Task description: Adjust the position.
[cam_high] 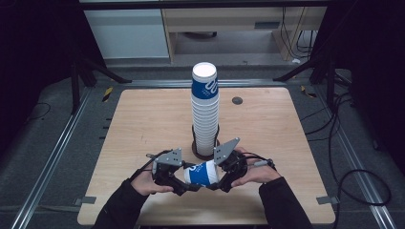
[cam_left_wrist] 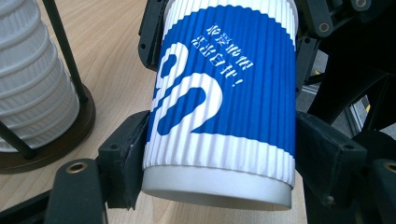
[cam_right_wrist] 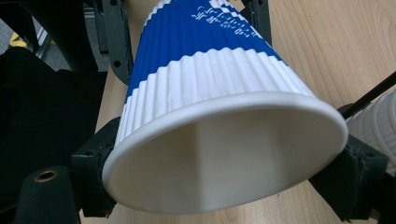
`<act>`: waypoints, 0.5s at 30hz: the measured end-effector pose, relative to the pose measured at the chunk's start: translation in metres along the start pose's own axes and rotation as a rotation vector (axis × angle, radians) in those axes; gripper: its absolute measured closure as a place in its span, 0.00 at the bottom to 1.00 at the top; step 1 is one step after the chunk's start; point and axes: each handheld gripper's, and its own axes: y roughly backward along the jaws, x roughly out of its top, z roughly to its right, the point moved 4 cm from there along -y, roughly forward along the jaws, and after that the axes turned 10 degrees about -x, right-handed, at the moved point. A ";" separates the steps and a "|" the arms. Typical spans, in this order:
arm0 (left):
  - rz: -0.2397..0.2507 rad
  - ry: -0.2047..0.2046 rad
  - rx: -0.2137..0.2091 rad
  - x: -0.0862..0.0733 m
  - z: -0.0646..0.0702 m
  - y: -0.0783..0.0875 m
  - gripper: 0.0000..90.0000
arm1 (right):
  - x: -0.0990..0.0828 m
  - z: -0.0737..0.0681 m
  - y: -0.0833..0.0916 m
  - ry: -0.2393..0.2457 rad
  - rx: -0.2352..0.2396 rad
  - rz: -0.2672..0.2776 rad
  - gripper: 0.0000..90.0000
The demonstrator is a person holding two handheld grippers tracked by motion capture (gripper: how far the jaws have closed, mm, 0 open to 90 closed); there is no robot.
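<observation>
Cup: a blue and white ribbed paper cup, lying on its side just above the near part of the table, held between both grippers in front of the stack.
Left gripper: jaws part-open around the cup's base end; in the left gripper view both pads lie against the ribbed wall of the cup, so it looks gripped.
Right gripper: jaws set at a middling width on the rim end; in the right gripper view the pads sit on either side of the wide mouth of the cup and hold it.
Handling: judged light and thin-walled. The ribbing gives the pads bite, so slipping seems unlikely, but the wall is soft and will dent or go oval under a hard squeeze, most of all at the open mouth.
Where to hold: the base end is the stiffest part and the better place to grip; the rolled rim is stiffer than the wall just below it. A light squeeze should be enough.
Stack: a tall column of like cups in a dark wire holder, just beyond the grippers at mid-table, the top cup blue-banded.
In the way: the holder's upright rods and the stack itself stand close behind the held cup; a careless swing could knock the column.
Other: a small dark disc lies on the far table, well apart.
</observation>
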 end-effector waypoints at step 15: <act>0.057 0.026 0.028 -0.003 -0.010 0.018 0.28 | 0.002 0.012 0.022 -0.102 -0.078 0.114 0.07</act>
